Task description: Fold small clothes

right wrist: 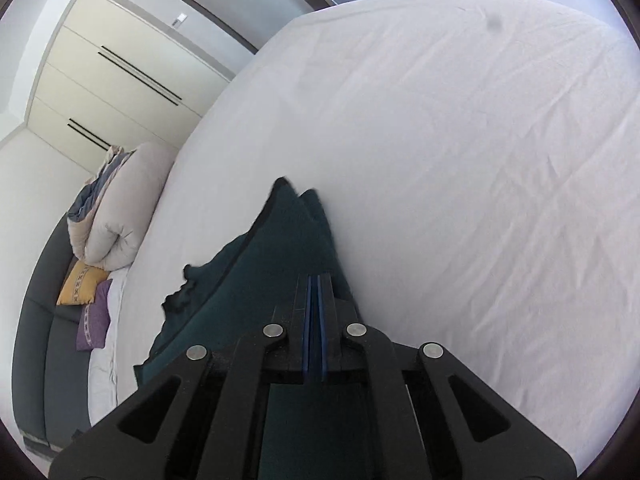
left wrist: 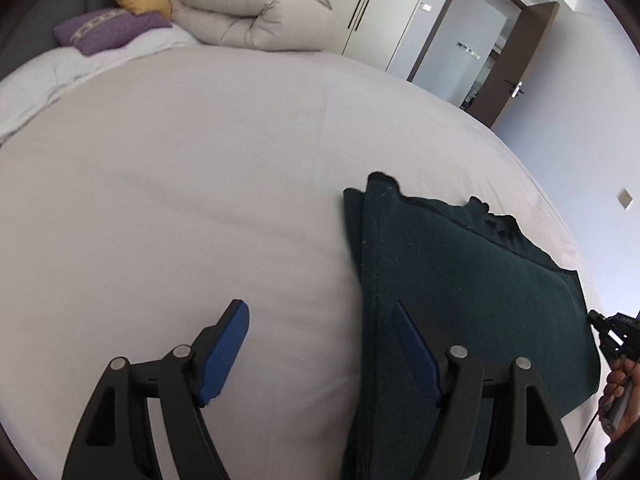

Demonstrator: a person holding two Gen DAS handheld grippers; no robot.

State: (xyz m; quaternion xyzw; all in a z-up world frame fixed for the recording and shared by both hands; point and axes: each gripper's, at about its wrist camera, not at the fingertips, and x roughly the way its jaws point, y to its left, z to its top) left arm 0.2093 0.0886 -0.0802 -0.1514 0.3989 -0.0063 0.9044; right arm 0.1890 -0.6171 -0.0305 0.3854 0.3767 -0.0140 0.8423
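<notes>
White bed sheet (left wrist: 200, 200) carries the dark green garment (left wrist: 460, 280), part-folded. Nearest, the left gripper (left wrist: 320, 344) gapes wide over its left edge; the right gripper (right wrist: 316, 284), pads pressed together, apparently pinches cloth. Beyond lies the rolled duvet (left wrist: 248, 12). Uneven lifting could undo the layers.

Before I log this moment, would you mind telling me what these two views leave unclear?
- Left wrist view: the dark green garment has its near end cut off by the frame's lower edge and hidden under the left gripper.
- Right wrist view: whether cloth sits between the pressed-together fingers of the right gripper; the pads hide it.
- Both views: the garment type; its folds hide it.
</notes>
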